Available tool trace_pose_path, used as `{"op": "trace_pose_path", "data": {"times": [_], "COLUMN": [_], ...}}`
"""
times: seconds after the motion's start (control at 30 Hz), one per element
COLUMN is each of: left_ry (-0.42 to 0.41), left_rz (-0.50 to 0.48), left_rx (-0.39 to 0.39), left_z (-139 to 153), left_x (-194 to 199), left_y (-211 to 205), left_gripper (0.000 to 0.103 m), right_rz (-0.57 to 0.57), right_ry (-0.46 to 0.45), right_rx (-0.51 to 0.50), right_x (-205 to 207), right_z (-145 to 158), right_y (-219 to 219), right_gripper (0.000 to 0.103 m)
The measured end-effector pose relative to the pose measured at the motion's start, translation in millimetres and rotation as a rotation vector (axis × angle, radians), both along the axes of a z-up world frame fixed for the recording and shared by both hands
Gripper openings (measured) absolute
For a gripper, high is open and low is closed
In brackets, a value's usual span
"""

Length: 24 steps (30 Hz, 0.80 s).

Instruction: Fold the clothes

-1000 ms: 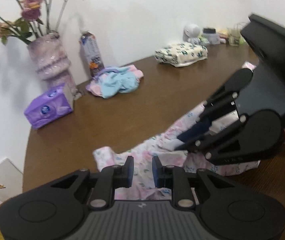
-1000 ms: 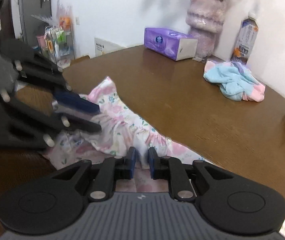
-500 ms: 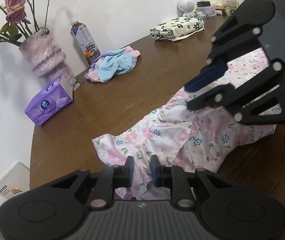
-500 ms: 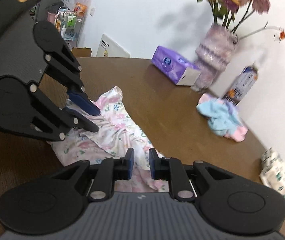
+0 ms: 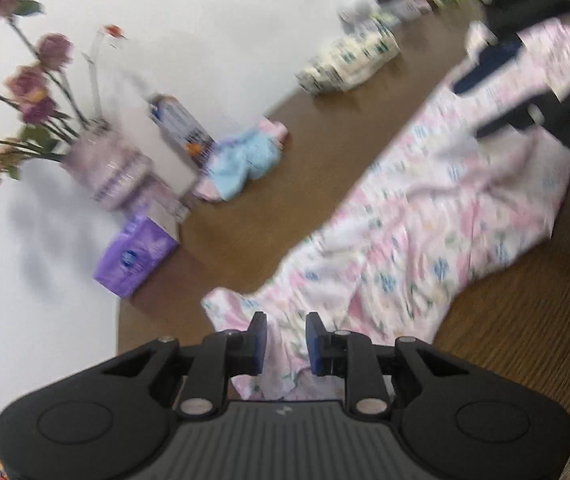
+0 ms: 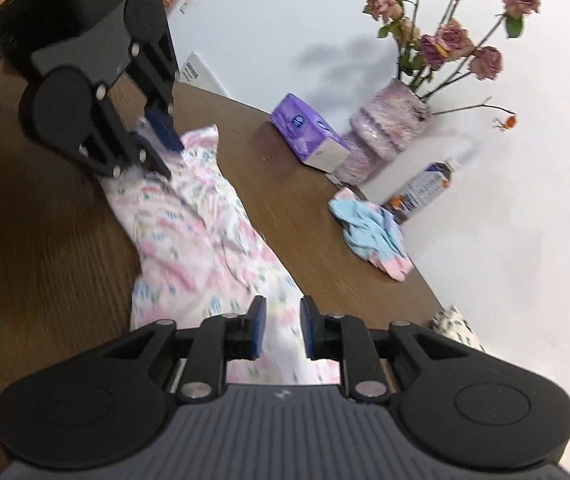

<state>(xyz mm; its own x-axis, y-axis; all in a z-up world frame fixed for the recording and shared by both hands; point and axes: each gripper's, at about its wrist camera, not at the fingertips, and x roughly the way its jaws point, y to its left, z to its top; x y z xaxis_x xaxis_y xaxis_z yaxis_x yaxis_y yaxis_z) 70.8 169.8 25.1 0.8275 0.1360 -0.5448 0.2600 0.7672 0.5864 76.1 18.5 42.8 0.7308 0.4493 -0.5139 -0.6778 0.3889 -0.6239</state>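
Left wrist view first, and it's pretty blurry: the left gripper point(image 5: 285, 338) has its jaws a bit spread, they've just been opening; one end of the floral garment point(image 5: 425, 216) lies loose between the blue pads point(image 5: 259, 344), and as far as I can see neither pad presses it; the cloth runs from the jaws up and to the right across the wooden table point(image 5: 525, 340) toward the right gripper point(image 5: 481, 100), whose tips sit over its far end; ahead and left of the jaws there's a purple tissue pack point(image 5: 135, 258), a vase of roses point(image 5: 105, 170), a bottle point(image 5: 183, 126) and a crumpled blue-pink cloth point(image 5: 245, 160); further ahead, a folded patterned pile point(image 5: 349, 62). Right wrist view: the right gripper point(image 6: 281, 330) is the same deal, jaws slightly apart and just been opening, garment point(image 6: 197, 240) lying between them, not visibly pinched; it stretches ahead and left to the left gripper point(image 6: 161, 148); can't tell if that one's tips actually touch it; tissue pack point(image 6: 309, 132), vase point(image 6: 385, 132), bottle point(image 6: 425, 190) and blue cloth point(image 6: 373, 232) all sit ahead to the right.
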Motion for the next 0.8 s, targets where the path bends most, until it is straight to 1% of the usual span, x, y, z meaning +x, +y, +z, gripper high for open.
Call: {"op": "trace_pose_path", "data": {"times": [0.03,0.1,0.17,0.23,0.3,0.33,0.37,0.4,0.47,0.5,0.53,0.63,0.73,0.8], "left_ry": [-0.023,-0.067,-0.1,-0.117,-0.125,-0.135,-0.144,-0.152,-0.166,-0.168,-0.167,-0.156,-0.15,-0.149], "left_rz": [0.002,0.006,0.002,-0.007,-0.013,-0.016,-0.018,-0.018,-0.012,-0.008,-0.002,0.021,0.053,0.076], "left_rx": [-0.003,-0.002,-0.005,-0.023,-0.059,-0.079,-0.095,-0.108,-0.143,-0.169,-0.201,-0.309,-0.416,-0.484], "left_z": [4,11,15,18,19,19,19,17,14,13,12,11,11,12], "left_x": [-4,-14,-25,-35,-42,-45,-48,-51,-56,-58,-59,-63,-66,-68], "left_y": [-3,-11,-21,-32,-42,-48,-53,-59,-71,-76,-80,-90,-96,-99], "left_gripper": [0.026,0.047,0.057,0.058,0.068,0.07,0.074,0.08,0.084,0.085,0.086,0.088,0.09,0.091], "right_rz": [-0.012,-0.038,-0.066,-0.088,-0.106,-0.117,-0.128,-0.14,-0.165,-0.18,-0.194,-0.234,-0.275,-0.304], "right_ry": [-0.005,0.001,0.006,0.005,0.006,0.008,0.01,0.012,0.015,0.018,0.026,0.07,0.131,0.183], "right_rx": [0.001,0.01,0.027,0.042,0.052,0.057,0.062,0.07,0.094,0.109,0.13,0.205,0.28,0.34], "right_x": [-2,-4,-8,-12,-17,-18,-20,-21,-23,-24,-24,-26,-25,-23], "right_z": [-1,-2,-3,-5,-6,-7,-8,-9,-9,-9,-8,-5,-1,2], "right_y": [-6,-17,-29,-40,-50,-55,-60,-65,-77,-82,-88,-107,-127,-139], "right_gripper": [0.025,0.025,0.027,0.038,0.041,0.043,0.045,0.049,0.054,0.06,0.066,0.077,0.082,0.083]}}
